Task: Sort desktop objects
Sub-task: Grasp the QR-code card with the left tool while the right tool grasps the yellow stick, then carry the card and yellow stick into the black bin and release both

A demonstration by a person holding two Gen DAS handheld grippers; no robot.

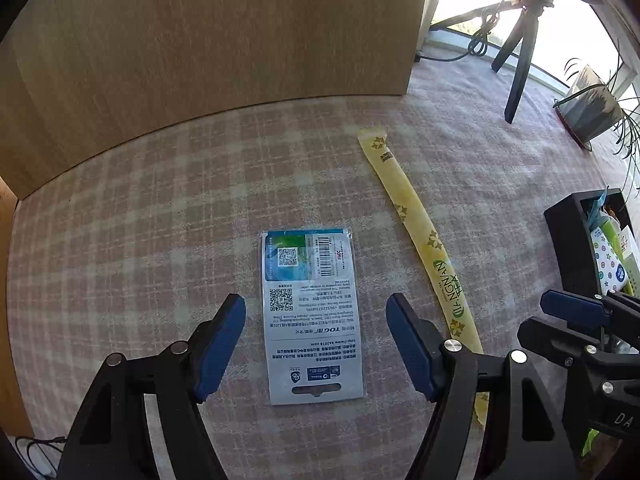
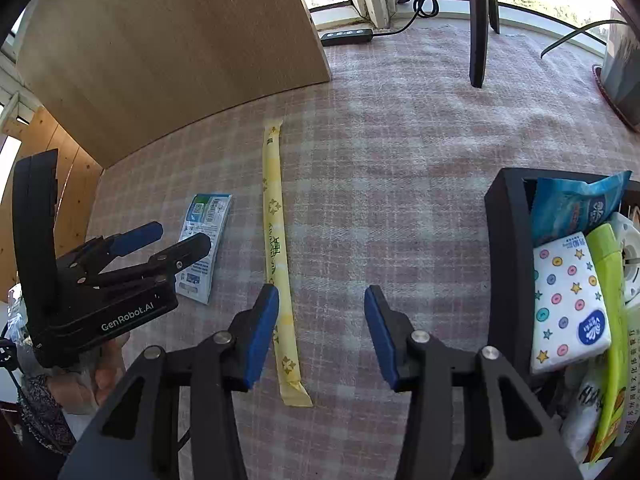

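A flat printed packet with QR codes lies on the checked tablecloth, between the open fingers of my left gripper, which hovers above it and is empty. A long yellow tea stick pack lies to its right. In the right wrist view the yellow stick runs just left of centre; my right gripper is open and empty above the cloth, its left finger close to the stick. The left gripper shows over the packet. A black bin at the right holds several packs.
A wooden board stands at the back. A tripod leg, a power strip and a plant pot stand near the window. The black bin also shows at the right in the left wrist view.
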